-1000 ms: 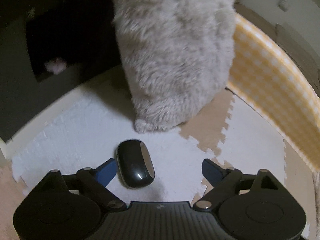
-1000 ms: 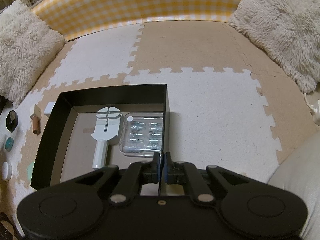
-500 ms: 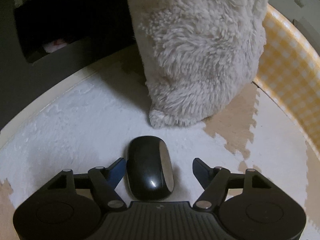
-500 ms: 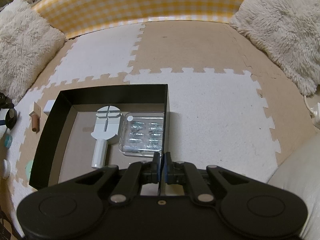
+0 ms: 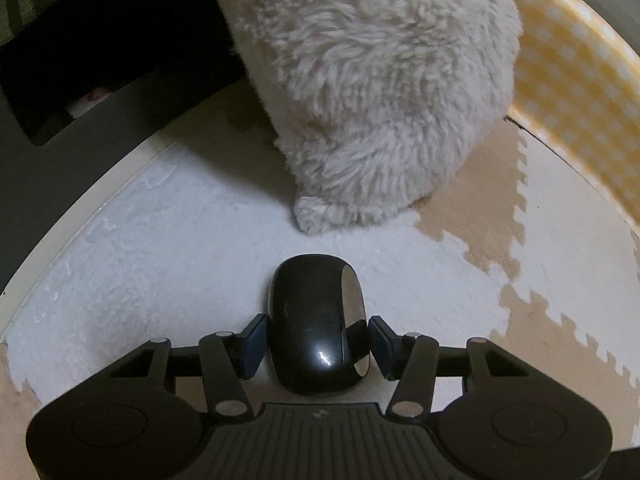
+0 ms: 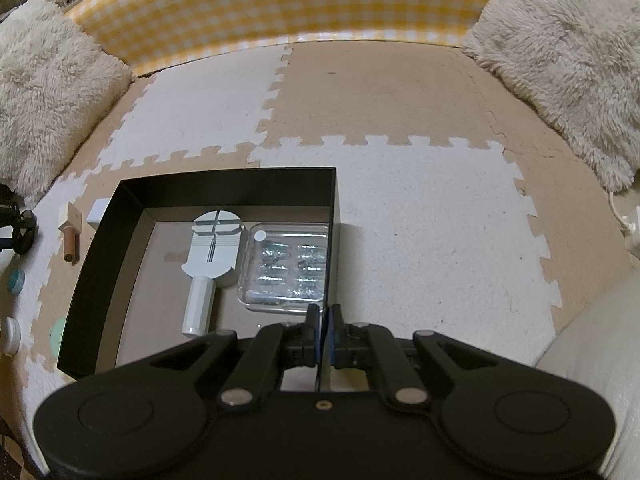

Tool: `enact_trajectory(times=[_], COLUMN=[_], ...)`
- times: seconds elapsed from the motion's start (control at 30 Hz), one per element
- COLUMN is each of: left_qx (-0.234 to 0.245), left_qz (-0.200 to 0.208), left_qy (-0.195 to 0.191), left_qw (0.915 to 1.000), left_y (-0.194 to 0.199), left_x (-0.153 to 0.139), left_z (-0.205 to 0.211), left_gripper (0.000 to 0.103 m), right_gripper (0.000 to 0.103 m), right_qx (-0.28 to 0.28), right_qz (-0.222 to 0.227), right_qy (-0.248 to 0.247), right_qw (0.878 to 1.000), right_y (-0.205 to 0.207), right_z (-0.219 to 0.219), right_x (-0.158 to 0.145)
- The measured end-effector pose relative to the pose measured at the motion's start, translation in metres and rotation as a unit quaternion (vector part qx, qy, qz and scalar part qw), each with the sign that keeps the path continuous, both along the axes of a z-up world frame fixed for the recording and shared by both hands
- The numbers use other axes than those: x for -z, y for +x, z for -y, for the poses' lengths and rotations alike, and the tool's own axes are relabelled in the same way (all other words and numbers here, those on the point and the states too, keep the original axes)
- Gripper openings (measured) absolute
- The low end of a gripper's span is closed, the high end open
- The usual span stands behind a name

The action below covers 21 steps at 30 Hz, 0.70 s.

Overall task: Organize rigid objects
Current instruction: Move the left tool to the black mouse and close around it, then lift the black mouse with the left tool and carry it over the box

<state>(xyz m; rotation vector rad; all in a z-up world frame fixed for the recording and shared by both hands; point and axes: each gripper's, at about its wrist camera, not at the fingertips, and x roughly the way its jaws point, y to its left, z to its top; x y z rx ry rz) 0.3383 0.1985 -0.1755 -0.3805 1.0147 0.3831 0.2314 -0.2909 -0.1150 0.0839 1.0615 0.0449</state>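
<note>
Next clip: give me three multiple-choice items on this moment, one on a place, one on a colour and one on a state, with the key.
1. Where does the clear case lie relative to the white tool in the black box?
A. on top of it
B. to its right, by the box's right wall
C. outside the box

2. What colour is the mouse on the white mat tile?
A. red
B. black
C. white

3. How do the jaws of the right gripper stand?
A. wide open
B. half open around the case
C. closed, at the box's right wall

Key:
1 B: the case sits flat beside the tool, against the right wall.
2 B: the mouse is glossy black against the pale tile.
3 C: the blue pads meet with no gap, where the wall's edge runs in.
</note>
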Motion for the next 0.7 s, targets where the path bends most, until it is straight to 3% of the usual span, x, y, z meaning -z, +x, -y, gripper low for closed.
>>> enact_trajectory(times=[0.33,0.43,0.5,0.7], left_qx=[0.039,0.054,0.063,0.090], left_qz=[0.031,0.041,0.047,0.036], left_qy=[-0.028,-0.036,-0.042,-0.039], left_qw=[0.9984,0.9970,0.9960,0.9945], left_y=[-0.007,-0.008,-0.009,-0.014], left_x=[-0.021,-0.028,-0.034,-0.036], left_z=[0.032,0.043,0.050,0.067], left_gripper=[0.053,0.045,0.045,0.043], right_gripper=[0.005,0.005,0.005,0.005], right_qx=[0.001,0.002,0.002,0.002], right_qz=[-0.001,-0.001,-0.001,-0.001], right_qy=[0.004,0.005,0.005,0.005], right_qw=[1.000,1.000,1.000,1.000], right_y=[0.001,0.001,0.001,0.002], right_z=[0.001,0.001,0.001,0.001], right_x=[0.000,0.000,0.000,0.000])
